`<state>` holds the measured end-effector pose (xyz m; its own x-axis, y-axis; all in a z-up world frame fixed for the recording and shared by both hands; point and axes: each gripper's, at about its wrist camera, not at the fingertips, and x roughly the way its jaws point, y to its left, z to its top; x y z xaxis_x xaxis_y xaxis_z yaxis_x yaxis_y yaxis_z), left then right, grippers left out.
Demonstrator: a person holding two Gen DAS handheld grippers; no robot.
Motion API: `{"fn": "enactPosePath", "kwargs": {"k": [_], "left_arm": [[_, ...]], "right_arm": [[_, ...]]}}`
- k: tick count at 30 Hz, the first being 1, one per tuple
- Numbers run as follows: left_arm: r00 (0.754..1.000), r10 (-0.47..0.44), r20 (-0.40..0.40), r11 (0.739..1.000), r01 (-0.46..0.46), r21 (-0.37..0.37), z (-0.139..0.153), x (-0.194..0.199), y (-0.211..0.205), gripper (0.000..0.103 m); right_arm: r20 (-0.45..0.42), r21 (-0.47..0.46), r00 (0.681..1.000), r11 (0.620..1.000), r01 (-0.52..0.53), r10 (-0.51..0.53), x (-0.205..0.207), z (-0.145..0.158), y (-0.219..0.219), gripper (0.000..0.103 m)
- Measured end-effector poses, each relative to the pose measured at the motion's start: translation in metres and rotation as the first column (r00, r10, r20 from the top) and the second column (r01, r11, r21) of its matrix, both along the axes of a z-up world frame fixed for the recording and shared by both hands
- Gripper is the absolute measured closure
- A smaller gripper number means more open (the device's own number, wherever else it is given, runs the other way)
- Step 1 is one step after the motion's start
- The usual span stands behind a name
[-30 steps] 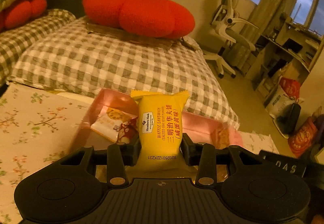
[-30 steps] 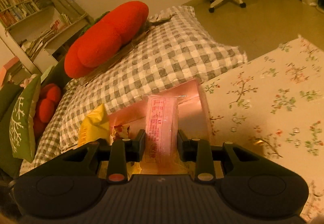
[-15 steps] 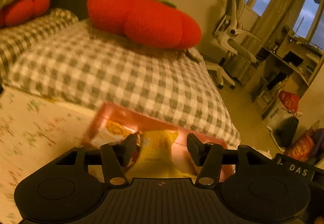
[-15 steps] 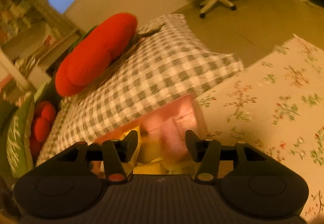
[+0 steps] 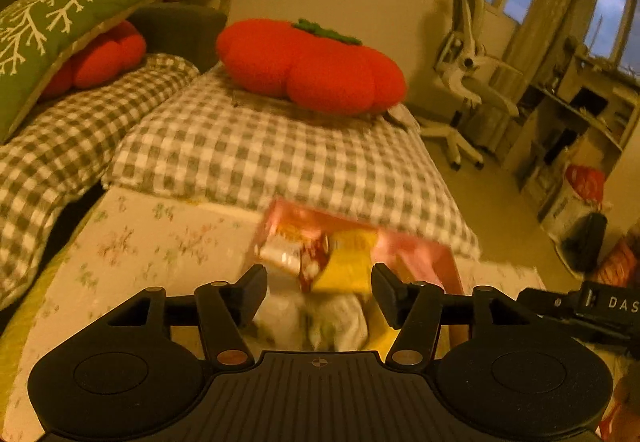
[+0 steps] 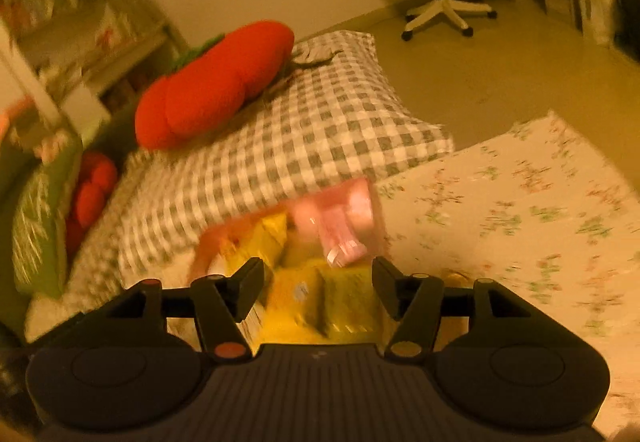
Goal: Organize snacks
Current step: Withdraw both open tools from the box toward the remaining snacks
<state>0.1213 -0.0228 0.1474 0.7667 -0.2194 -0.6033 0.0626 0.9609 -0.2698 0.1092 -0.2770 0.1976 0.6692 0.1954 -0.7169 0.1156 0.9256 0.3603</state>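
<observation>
Left gripper [image 5: 319,292] jaws spread wide, nothing between them, touching nothing that shows; right gripper [image 6: 318,292] same, wide apart and empty. Both hover over the near end of the pink box [image 5: 416,254], which sits on the floral tablecloth [image 5: 152,242] against its far edge, just before the checked bedding [image 5: 280,158]. Frames are blurry, detail is soft. Nearest in the left view, white crinkly packets [image 5: 320,318] lie right under the jaws; beyond them the yellow snack pack [image 5: 346,262] lies in the box, with a red-and-white packet [image 5: 296,258] touching its left side. In the right view a yellow packet [image 6: 320,302] fills the near part of the box, a pink wrapper [image 6: 340,238] lies toward the far right corner against the wall. Handling judgement: all look like light, soft film pouches with crushable contents, slick surface, so they likely slide and buckle under a hard pinch. Best hold is probably across the short width mid-body or on a sealed end seam, modest squeeze. Packets overlap, so picking one could drag a neighbour. Farther off: red tomato cushion [image 5: 312,66] on the bedding, green pillow [image 5: 44,38] at the left, white office chair [image 5: 468,70] by the wall.
</observation>
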Motion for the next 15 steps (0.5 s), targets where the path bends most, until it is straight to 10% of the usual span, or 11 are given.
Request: {"fn": "enactPosePath", "kwargs": {"k": [6, 15], "left_arm": [[0.994, -0.100, -0.052, 0.995, 0.101, 0.024, 0.005, -0.037, -0.013, 0.046], [0.944, -0.256, -0.208, 0.958, 0.276, 0.075, -0.021, -0.073, -0.046, 0.038]], "right_arm": [[-0.059, -0.103, 0.996, 0.992, -0.067, 0.061, -0.035, 0.014, 0.002, 0.034], [-0.240, 0.015, 0.970, 1.000, -0.019, 0.022, -0.059, -0.010, -0.019, 0.026]]}}
